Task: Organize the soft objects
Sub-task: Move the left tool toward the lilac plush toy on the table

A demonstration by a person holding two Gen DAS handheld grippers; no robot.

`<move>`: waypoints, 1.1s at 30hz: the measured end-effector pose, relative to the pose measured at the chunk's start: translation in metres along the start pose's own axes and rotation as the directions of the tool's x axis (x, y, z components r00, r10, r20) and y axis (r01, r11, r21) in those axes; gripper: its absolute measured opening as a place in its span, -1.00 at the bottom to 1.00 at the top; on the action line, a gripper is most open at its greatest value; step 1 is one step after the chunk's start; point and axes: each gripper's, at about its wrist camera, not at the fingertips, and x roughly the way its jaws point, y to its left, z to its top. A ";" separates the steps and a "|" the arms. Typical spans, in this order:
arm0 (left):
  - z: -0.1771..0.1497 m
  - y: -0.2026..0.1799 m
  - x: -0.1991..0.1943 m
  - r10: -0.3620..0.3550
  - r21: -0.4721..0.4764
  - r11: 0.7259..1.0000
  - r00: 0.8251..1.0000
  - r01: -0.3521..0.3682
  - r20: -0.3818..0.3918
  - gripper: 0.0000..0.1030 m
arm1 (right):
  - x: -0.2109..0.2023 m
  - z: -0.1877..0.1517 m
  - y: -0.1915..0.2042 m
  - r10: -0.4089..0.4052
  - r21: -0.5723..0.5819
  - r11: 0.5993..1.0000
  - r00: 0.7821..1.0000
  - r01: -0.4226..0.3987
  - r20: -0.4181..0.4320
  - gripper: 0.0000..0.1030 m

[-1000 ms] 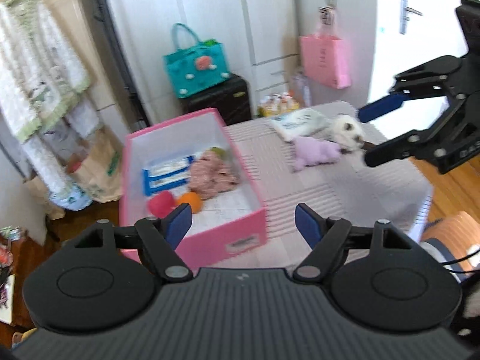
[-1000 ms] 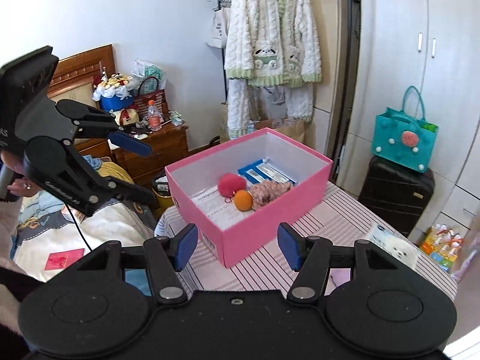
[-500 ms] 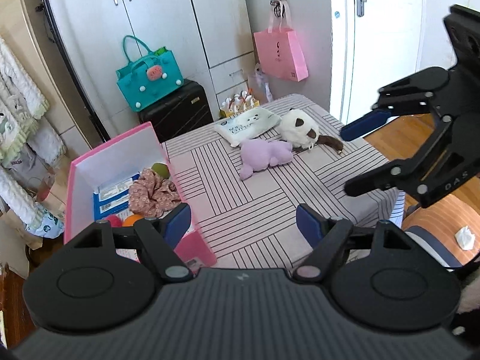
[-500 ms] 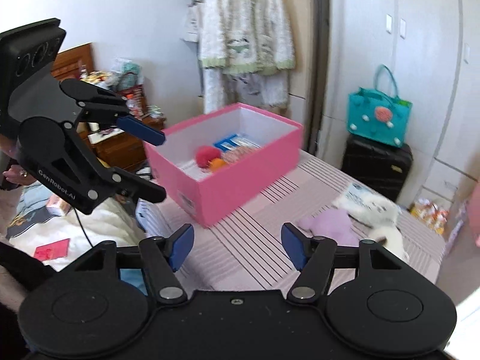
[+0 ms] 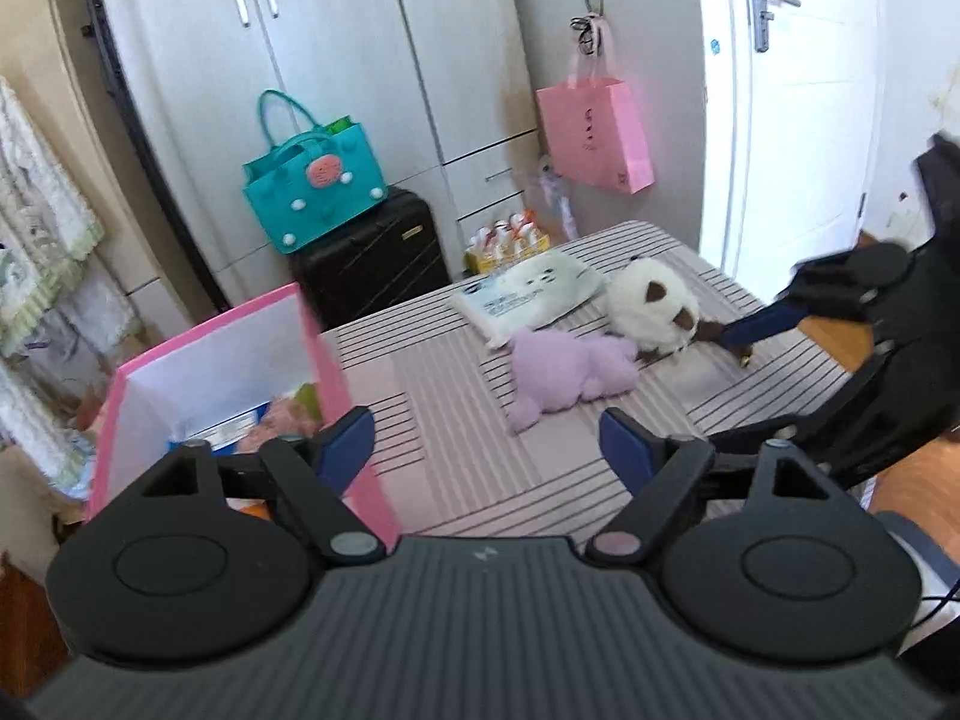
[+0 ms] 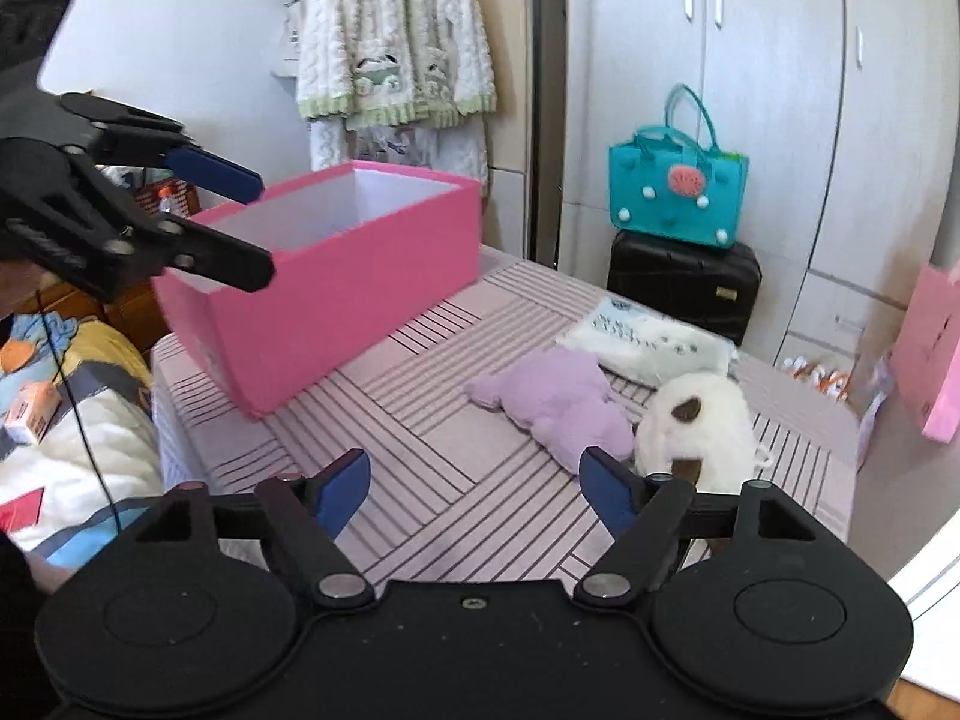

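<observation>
Two hand-held grippers close in on a striped table (image 6: pixel 420 420) where soft toys wait to be boxed. The left gripper (image 5: pixel 486 444) and the right gripper (image 6: pixel 474 489) both have their blue-tipped jaws spread wide, having just been opening, with nothing between them. In the right wrist view a lilac plush (image 6: pixel 555 402) lies at about 1 o'clock from the jaws, a white plush (image 6: pixel 699 420) with brown patches touches it at 2 o'clock, and a flat white packet (image 6: pixel 648 339) sits just behind both. The pink box (image 6: pixel 336 276), open-topped, stands at 11 o'clock, well apart from the toys; the left wrist view shows a few items already inside it, too blurred to name. The step in hand looks like the approach to the next pickup, with three items left on the table. The next move likely calls for lowering one gripper over the lilac plush so the jaws straddle its body, then closing gently on the soft fabric before carrying it to the box.
</observation>
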 end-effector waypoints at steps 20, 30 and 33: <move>0.013 -0.020 0.091 0.036 -0.072 0.997 0.998 -0.032 0.054 0.81 | 0.041 -0.015 -0.029 -0.147 -0.003 0.989 0.971 0.151 0.191 0.81; 0.016 -0.022 0.117 0.075 -0.119 0.991 0.988 -0.059 0.133 0.88 | 0.064 -0.018 -0.032 -0.087 0.062 0.995 0.991 0.081 0.104 0.81; 0.017 -0.017 0.128 0.013 -0.172 0.985 0.994 0.005 0.104 0.88 | 0.066 -0.021 -0.029 -0.086 0.071 0.994 0.992 0.080 0.094 0.80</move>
